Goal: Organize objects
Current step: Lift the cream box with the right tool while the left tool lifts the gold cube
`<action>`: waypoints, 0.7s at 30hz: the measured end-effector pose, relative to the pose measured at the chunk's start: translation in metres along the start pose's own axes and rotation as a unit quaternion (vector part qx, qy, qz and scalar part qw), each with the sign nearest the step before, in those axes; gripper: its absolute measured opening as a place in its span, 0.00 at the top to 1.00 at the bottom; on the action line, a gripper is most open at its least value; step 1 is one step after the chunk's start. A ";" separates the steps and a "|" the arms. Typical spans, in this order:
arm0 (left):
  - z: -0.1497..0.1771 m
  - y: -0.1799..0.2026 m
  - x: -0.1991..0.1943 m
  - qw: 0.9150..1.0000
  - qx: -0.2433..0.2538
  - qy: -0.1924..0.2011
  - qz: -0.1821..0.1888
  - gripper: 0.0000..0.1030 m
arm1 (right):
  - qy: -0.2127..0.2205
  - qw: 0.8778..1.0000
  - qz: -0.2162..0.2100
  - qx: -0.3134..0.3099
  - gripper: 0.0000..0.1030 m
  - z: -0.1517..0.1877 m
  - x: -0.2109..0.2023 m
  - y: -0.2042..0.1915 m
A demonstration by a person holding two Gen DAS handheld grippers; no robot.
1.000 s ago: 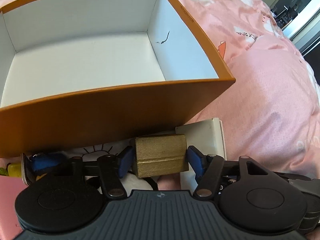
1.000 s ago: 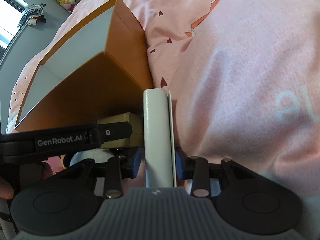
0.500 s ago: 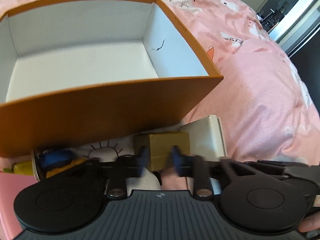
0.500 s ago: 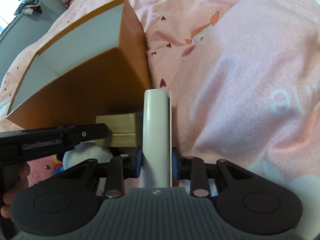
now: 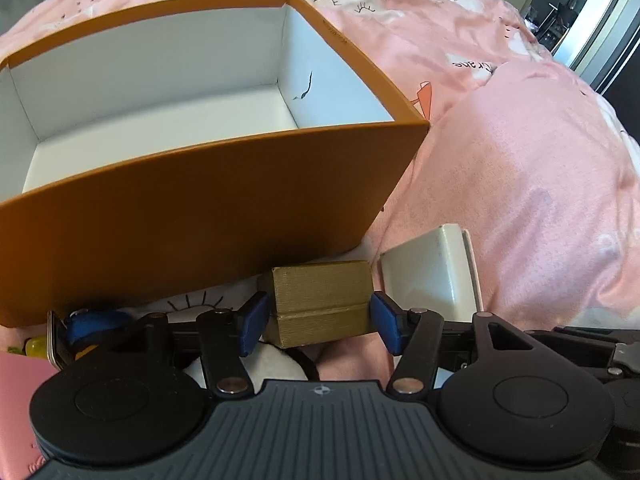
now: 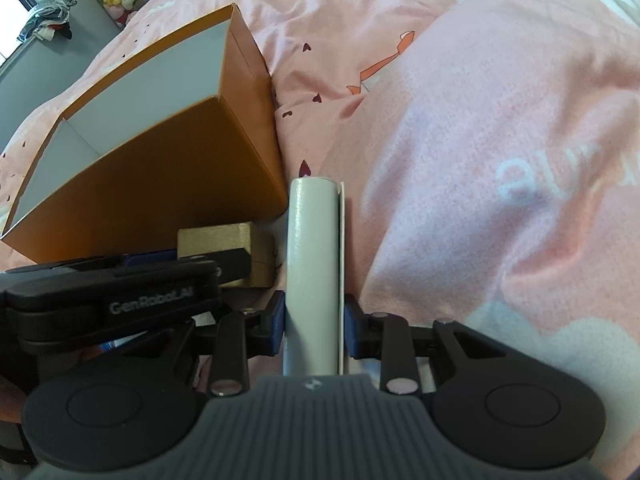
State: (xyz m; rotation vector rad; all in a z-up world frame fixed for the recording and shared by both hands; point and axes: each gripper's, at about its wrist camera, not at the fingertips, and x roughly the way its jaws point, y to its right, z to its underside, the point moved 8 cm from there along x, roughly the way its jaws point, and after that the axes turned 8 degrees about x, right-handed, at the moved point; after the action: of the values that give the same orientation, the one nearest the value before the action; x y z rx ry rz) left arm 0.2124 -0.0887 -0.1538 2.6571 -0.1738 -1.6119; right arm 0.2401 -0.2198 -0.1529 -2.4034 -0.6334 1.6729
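- We see the left gripper (image 5: 318, 322) clamped on a gold block (image 5: 320, 304), just before the orange box (image 5: 192, 236).
- We see the right gripper (image 6: 314, 322) clamped on a white case (image 6: 314, 264); the left gripper's body reads "GenRobot.AI".

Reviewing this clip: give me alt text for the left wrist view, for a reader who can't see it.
The left gripper closes its blue pads on a gold ribbed block just in front of an open orange box with a white, empty-looking interior. A white flat case stands to the block's right, all on a pink patterned bedspread.
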 end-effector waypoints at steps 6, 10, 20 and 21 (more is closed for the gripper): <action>-0.005 0.004 0.006 0.999 -0.019 -0.010 -0.026 0.30 | 0.000 1.000 -0.019 -0.002 0.70 0.002 0.003 -0.001; -0.008 0.003 0.006 0.999 -0.038 -0.014 -0.029 0.29 | -0.003 1.000 -0.028 0.000 0.70 0.000 0.007 -0.001; 0.004 -0.004 0.029 0.996 -0.040 -0.056 -0.049 0.26 | -0.003 0.999 -0.035 -0.002 0.71 0.001 0.011 -0.002; 0.004 -0.005 0.028 0.997 -0.038 -0.057 -0.045 0.26 | -0.003 0.999 -0.034 -0.002 0.71 0.000 0.012 -0.002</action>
State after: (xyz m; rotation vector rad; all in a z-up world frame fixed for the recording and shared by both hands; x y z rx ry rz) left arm 0.2220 -0.0869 -0.1805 2.5522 0.0047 -1.7598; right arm 0.2429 -0.2130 -0.1623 -2.3528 -0.7127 1.6529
